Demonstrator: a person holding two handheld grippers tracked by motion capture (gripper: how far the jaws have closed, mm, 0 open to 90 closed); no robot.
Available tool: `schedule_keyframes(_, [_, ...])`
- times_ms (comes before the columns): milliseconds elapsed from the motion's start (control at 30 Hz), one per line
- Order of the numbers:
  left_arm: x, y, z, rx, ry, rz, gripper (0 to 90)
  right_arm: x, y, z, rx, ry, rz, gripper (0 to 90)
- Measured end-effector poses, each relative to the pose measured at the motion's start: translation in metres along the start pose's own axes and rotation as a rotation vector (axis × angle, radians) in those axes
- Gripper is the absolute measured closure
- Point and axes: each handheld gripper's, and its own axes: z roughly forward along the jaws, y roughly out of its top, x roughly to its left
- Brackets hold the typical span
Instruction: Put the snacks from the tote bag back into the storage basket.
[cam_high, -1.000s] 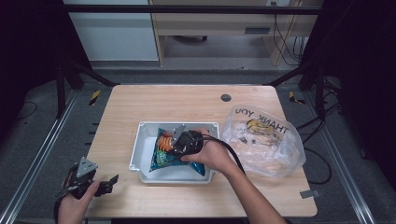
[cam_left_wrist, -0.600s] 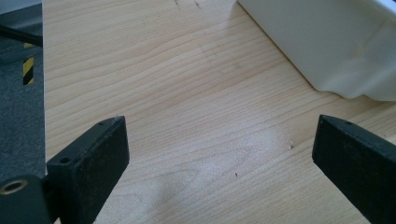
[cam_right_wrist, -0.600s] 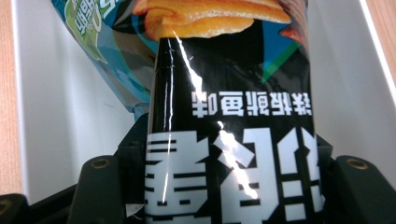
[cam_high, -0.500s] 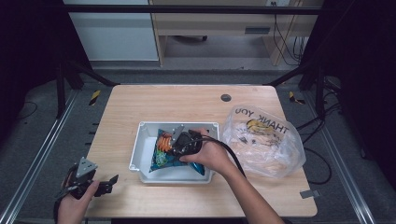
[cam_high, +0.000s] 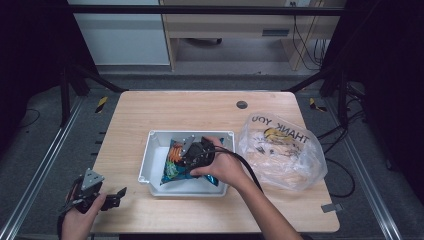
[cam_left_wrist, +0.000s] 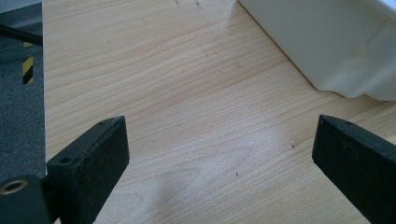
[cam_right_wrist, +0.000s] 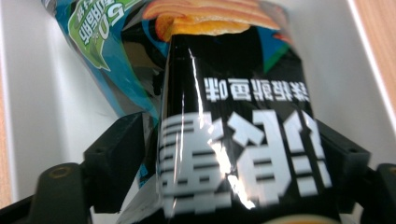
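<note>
A black and teal snack bag (cam_high: 174, 167) (cam_right_wrist: 233, 93) lies in the white tray (cam_high: 150, 160) in the middle of the table. My right gripper (cam_high: 189, 157) (cam_right_wrist: 229, 130) reaches down into the tray over the bag. Its jaws have just been opening, and the bag's black end lies between them, loose from the left jaw. My left gripper (cam_high: 116, 195) (cam_left_wrist: 222, 123) hovers low over the bare wood at the table's front left corner, open, with nothing between its jaws. A corner of the tray (cam_left_wrist: 336, 42) lies ahead of it to the right.
A clear plastic bag (cam_high: 280, 150) printed "THANK YOU", with goods inside, sits right of the tray. A dark round hole (cam_high: 242, 104) marks the table's far side. Metal frame rails (cam_high: 45, 165) run along both sides, with floor beyond.
</note>
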Motion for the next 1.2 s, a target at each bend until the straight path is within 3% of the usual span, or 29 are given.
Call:
schedule_keyframes(167, [-0.0003,0.0001,0.0004,-0.001,-0.002,-0.001,3.5,-0.0003,0.0004,-0.0021,0.004,-0.019,-0.006,14.0])
schedule_keyframes(600, [-0.0002,0.0,0.0006,0.002,-0.003,-0.001,3.5,-0.0027,-0.0006,-0.0031,0.011,-0.02,0.003,13.4])
schedule_keyframes(1200, [-0.0002,-0.0002,0.0009,0.01,-0.006,0.003,3.5,-0.004,-0.0006,-0.0039,0.019,0.016,0.051,8.1])
